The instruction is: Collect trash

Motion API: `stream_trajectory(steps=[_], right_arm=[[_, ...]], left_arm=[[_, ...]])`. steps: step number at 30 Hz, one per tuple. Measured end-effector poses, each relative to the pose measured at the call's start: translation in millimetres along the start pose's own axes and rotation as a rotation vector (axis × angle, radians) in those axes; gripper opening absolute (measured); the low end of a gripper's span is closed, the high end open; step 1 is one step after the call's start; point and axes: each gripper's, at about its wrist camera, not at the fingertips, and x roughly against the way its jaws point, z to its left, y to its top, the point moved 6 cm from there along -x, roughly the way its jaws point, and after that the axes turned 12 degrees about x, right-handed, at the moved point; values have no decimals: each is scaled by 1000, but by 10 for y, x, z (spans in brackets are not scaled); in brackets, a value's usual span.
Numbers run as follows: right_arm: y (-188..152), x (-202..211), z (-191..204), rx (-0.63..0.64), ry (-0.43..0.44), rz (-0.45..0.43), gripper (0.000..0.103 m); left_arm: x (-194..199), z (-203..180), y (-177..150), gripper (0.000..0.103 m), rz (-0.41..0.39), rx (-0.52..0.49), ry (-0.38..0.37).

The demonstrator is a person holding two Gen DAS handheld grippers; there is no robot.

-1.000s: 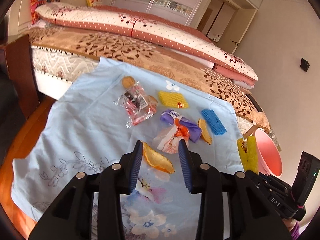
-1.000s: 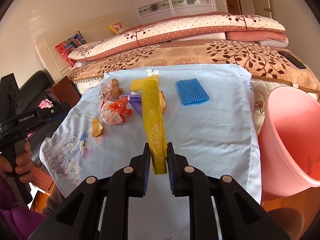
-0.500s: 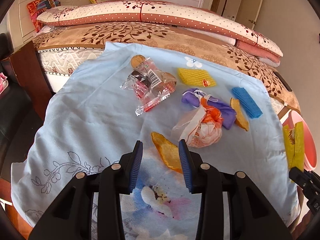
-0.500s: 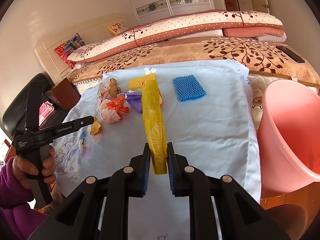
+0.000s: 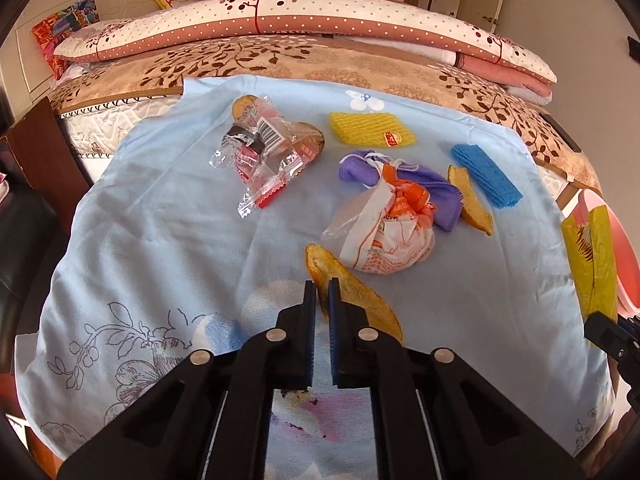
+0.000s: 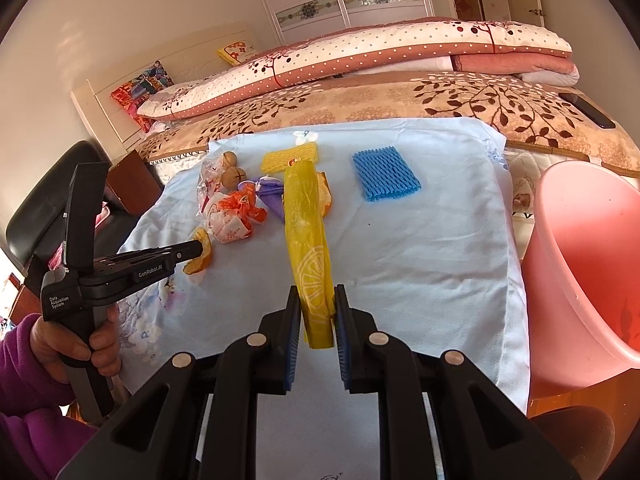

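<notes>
My left gripper [image 5: 322,292] is shut on the near orange peel [image 5: 352,292], which lies on the light blue cloth [image 5: 160,240]; it also shows in the right wrist view [image 6: 200,250]. My right gripper [image 6: 316,312] is shut on a yellow plastic wrapper [image 6: 308,240] and holds it above the cloth, left of the pink bin [image 6: 584,264]. An orange and white bag [image 5: 388,232], a purple cloth [image 5: 360,168], a second peel [image 5: 472,200], a clear snack wrapper [image 5: 268,160], a yellow foam net [image 5: 370,134] and a blue foam net [image 5: 486,174] lie on the cloth.
The cloth covers a surface in front of a bed [image 5: 320,60] with a rolled quilt [image 5: 304,20]. A dark wooden piece [image 5: 40,152] stands at the left. The pink bin's rim [image 5: 624,256] sits off the cloth's right edge. A black phone [image 6: 586,110] lies on the bed.
My left gripper has moved forward over the near peel and closed on it. My right gripper still holds the yellow wrapper, nearly in the same place.
</notes>
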Motion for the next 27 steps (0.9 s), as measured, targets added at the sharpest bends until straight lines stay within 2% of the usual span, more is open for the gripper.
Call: stream_trajectory(steps=[5, 12, 20, 27], right_arm=[[15, 25, -12, -1, -2, -7, 15], [85, 161, -96, -14, -27, -46, 15], [132, 420, -459, -96, -100, -103, 15], [74, 721, -965, -174, -225, -137, 15]], left_arm=[[187, -62, 54, 3, -33, -12, -37], [531, -342, 243, 3, -88, -36, -132], [741, -1060, 374, 3, -122, -138, -264], [754, -1758, 379, 3, -113, -231, -369]])
